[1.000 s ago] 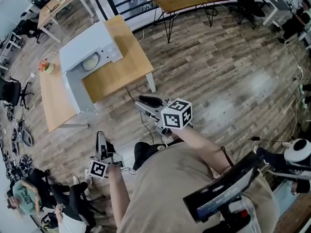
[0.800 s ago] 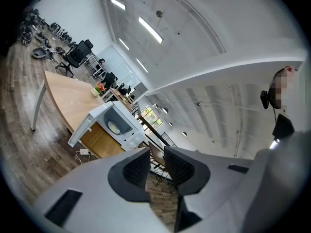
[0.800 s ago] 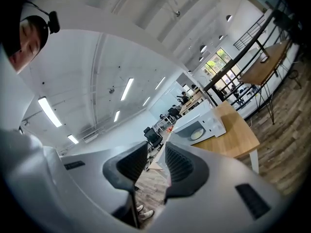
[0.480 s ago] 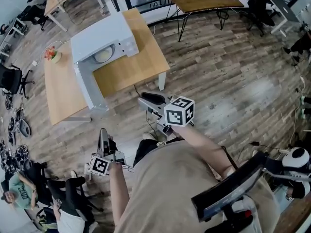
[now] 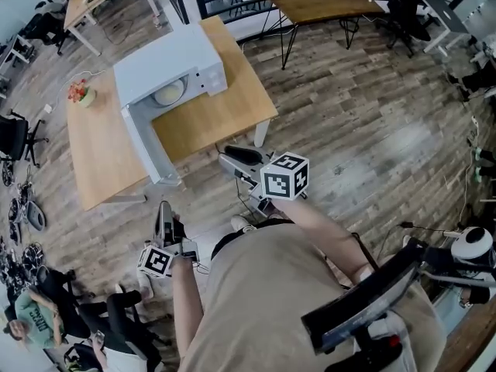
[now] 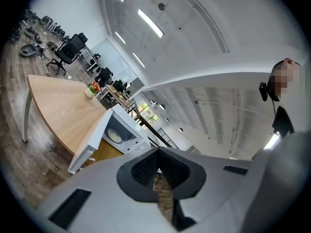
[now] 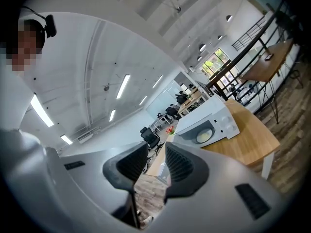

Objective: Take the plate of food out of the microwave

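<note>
The jaws of my left gripper are squeezed together and empty. The jaws of my right gripper stand a little apart, and they are empty too. My two grippers hang over the wood floor, well away from the one table. One white microwave sits on it, with its one door swung wide. The one plate of food is inside the microwave. One little flower pot stands on the table near the microwave.
</note>
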{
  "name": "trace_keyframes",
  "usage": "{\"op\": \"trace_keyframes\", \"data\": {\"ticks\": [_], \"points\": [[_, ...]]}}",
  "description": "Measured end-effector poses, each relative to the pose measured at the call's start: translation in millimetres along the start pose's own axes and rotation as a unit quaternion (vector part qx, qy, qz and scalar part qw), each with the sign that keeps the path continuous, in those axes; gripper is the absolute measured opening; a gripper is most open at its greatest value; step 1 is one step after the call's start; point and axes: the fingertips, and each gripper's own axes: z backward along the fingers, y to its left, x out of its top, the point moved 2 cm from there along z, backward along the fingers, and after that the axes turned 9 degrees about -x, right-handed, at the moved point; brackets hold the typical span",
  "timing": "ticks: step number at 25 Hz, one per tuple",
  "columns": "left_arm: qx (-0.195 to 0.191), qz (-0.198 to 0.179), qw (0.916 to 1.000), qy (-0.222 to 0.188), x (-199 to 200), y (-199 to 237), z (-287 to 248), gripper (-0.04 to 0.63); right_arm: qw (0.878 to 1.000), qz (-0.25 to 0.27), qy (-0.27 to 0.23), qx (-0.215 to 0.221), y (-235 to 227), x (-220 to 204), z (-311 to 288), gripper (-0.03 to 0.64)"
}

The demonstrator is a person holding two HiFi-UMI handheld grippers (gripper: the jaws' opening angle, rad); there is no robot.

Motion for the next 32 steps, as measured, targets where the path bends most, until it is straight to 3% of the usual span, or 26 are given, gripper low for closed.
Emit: {"op": "trace_keyframes", "data": {"ticks": [7, 16, 22, 32], "points": [[-0.007, -0.006, 0.9999, 0.009, 15, 19, -3, 0.005, 1.000, -0.014, -0.015, -0.015, -10, 1, -14, 0.100], [0.000, -0.010, 0.9999, 0.000, 15, 19, -20, 0.005, 0.999, -0.033, 0.001, 0.002, -28, 6, -30, 0.100], [0.022, 0.037, 0.9981, -0.045, 9, 14, -54, 0.005, 1.000, -0.016, 0.012, 0.024, -53, 53, -41, 0.100], [0.046, 0.020, 0.9973, -0.055, -22, -26, -129, 0.005, 0.997, -0.031, 0.042, 0.048, -123, 105, -35, 0.100]]}}
